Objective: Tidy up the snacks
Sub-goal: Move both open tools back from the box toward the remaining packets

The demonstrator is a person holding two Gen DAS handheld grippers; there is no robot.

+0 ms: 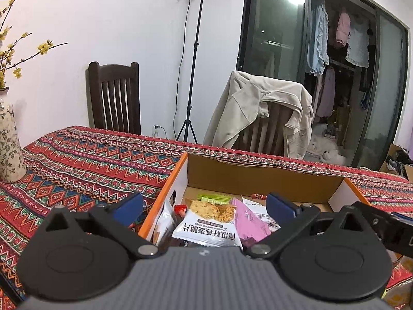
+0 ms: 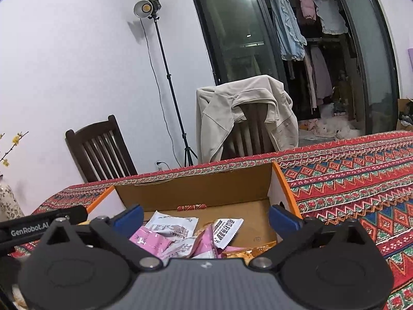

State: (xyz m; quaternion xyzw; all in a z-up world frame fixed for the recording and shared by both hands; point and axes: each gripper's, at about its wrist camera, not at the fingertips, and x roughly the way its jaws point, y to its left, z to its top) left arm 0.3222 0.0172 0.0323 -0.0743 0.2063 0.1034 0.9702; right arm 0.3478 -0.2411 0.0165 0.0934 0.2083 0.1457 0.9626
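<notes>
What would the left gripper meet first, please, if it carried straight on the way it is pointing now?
Probably the snack packets in the cardboard box. The left gripper, jaws wide open and empty, points slightly downward over them, so the white oat crisp packet looks first in line. Depth is hard to judge in this fisheye view.

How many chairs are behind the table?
2: a bare dark chair against the wall left of the light stand, and another chair right of it, draped with a beige jacket.
</notes>
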